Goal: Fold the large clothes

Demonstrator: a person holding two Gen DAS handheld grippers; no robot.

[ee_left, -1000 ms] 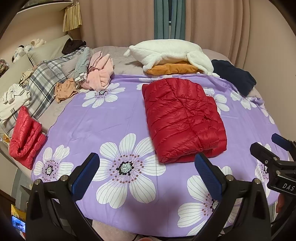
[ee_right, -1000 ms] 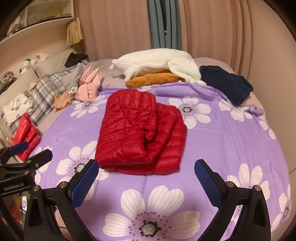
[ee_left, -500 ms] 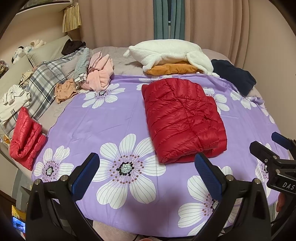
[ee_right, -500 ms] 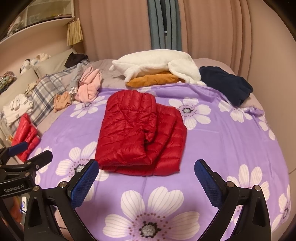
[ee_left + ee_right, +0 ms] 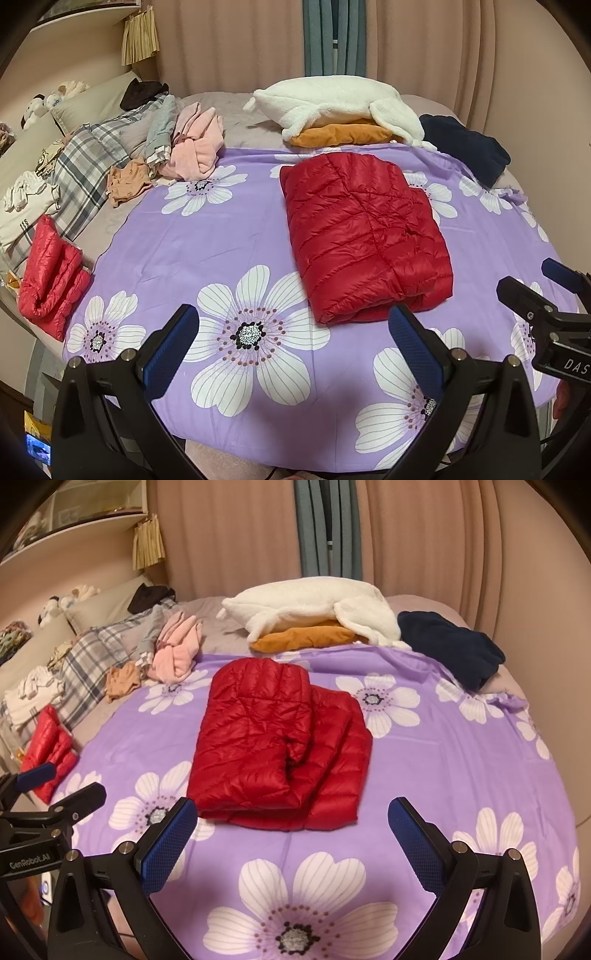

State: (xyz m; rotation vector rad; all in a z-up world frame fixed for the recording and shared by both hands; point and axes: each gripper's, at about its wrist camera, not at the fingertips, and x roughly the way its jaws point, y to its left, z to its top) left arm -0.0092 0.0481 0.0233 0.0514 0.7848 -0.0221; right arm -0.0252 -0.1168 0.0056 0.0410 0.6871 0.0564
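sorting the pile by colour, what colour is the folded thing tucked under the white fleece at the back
Orange-mustard: the folded piece under the white fleece shows best in the right wrist view.

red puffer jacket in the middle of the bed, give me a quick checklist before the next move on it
1. Left claw open and empty: ok.
2. Right claw open and empty: ok.
3. Red puffer jacket folded into a compact stack on the purple floral sheet: ok.
4. Fold edges aligned: not ok, the top layer sits offset, leaving the lower layer exposed on the right side.
5. Sheet around the jacket free of other clothes: ok; the pink garment and navy garment lie apart from it.
6. Sleeves fully tucked inside: cannot tell.
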